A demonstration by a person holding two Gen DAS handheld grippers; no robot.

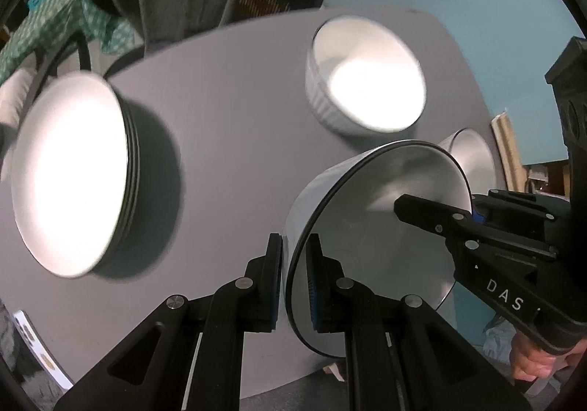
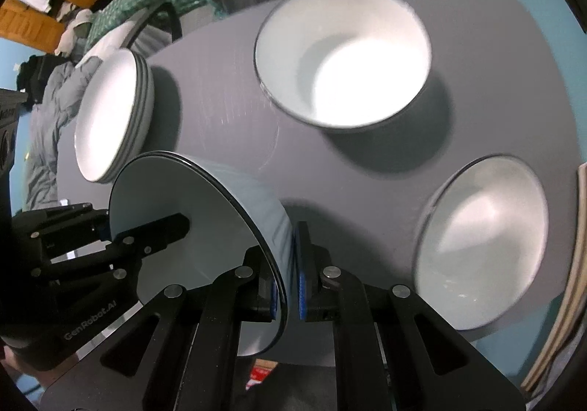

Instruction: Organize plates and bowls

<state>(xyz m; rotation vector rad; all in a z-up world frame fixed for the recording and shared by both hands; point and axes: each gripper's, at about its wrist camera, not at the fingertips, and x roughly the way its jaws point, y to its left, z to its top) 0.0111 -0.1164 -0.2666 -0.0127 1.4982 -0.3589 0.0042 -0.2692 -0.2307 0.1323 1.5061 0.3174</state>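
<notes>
I have the white bowl (image 1: pixel 370 227) with the dark rim pinched from both sides, and it sits above the grey table (image 1: pixel 227 139) at the near edge, tilted in both wrist views. My left gripper (image 1: pixel 293 282) is clamped on the rim nearest its camera, one blue pad outside the wall and one inside. My right gripper (image 2: pixel 288 275) is clamped the same way on the opposite rim, its pads tight against the thin wall. From the left wrist I see the right gripper's finger (image 1: pixel 425 213) reaching into the bowl from the right; from the right wrist the left one reaches in from the left.

Beyond it on the table stands a stack of plates (image 2: pixel 113 117) to the left, a deeper white bowl (image 2: pixel 345 55) at the far middle, and another bowl (image 2: pixel 484 242) to the right, all well apart from the held one. A person's hand (image 1: pixel 532 359) shows under the right gripper.
</notes>
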